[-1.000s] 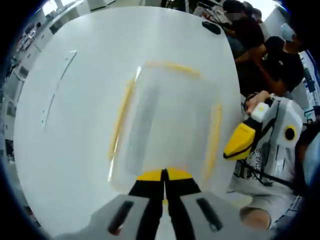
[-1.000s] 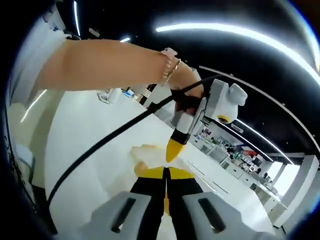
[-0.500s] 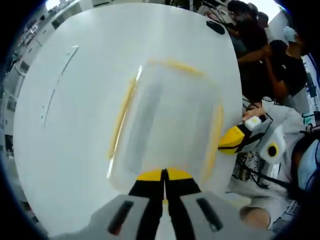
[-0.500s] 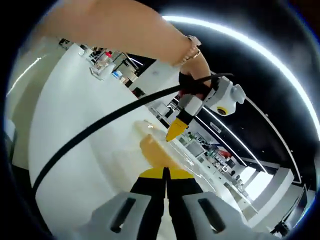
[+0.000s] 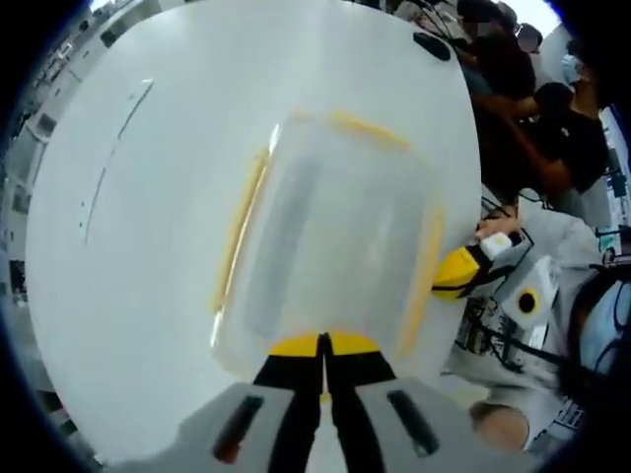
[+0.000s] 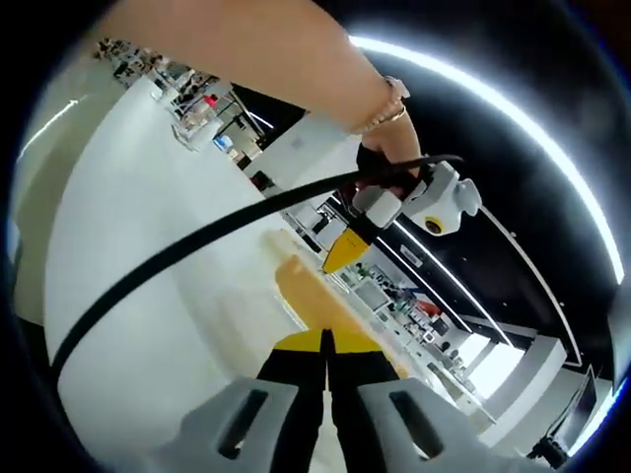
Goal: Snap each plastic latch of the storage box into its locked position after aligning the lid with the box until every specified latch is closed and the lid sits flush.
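clear plastic storage box (image 5: 335,246), yellow latches (image 5: 237,232), white table (image 5: 128,256)

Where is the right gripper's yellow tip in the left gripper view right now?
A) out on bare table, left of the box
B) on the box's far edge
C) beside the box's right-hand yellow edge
C: the right gripper sits at the storage box's right-hand yellow edge.

Storage box (image 5: 330,251) is set on the worktop (image 5: 128,246), lid (image 5: 345,227) on top. Left tongs (image 5: 323,347) are placed at its near edge, right tongs (image 5: 455,274) beside its right side. Seated people (image 5: 523,108) are seen behind the worktop's far right.
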A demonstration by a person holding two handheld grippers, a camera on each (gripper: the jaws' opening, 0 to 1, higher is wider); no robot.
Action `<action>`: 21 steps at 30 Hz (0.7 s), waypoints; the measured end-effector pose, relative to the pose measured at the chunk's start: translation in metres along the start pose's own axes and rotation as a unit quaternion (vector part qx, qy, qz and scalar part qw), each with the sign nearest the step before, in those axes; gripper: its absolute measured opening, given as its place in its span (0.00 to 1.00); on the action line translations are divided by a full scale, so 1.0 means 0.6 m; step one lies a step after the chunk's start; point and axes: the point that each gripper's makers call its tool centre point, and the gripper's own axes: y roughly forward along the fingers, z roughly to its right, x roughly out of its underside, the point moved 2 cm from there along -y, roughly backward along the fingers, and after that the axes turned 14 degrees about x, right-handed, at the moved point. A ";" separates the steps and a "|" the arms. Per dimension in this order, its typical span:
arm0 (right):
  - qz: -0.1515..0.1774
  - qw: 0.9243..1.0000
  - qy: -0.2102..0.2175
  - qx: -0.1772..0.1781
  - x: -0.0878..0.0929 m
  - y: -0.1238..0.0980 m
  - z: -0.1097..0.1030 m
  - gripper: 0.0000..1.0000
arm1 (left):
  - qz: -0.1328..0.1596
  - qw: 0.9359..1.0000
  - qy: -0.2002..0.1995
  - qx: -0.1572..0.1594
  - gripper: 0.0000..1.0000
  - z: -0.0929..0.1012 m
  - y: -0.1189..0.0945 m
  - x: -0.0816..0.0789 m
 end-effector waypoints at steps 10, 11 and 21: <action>-0.021 1.000 0.004 -0.002 0.009 -0.006 -0.001 0.00 | -0.006 1.000 -0.024 -0.003 0.00 0.005 0.008 0.009; -0.022 1.000 0.002 0.000 0.011 -0.006 -0.001 0.00 | -0.002 1.000 -0.027 -0.001 0.00 0.005 0.008 0.011; -0.028 0.999 -0.017 0.021 0.018 -0.009 0.007 0.00 | 0.021 1.000 -0.011 -0.008 0.00 0.017 0.015 0.015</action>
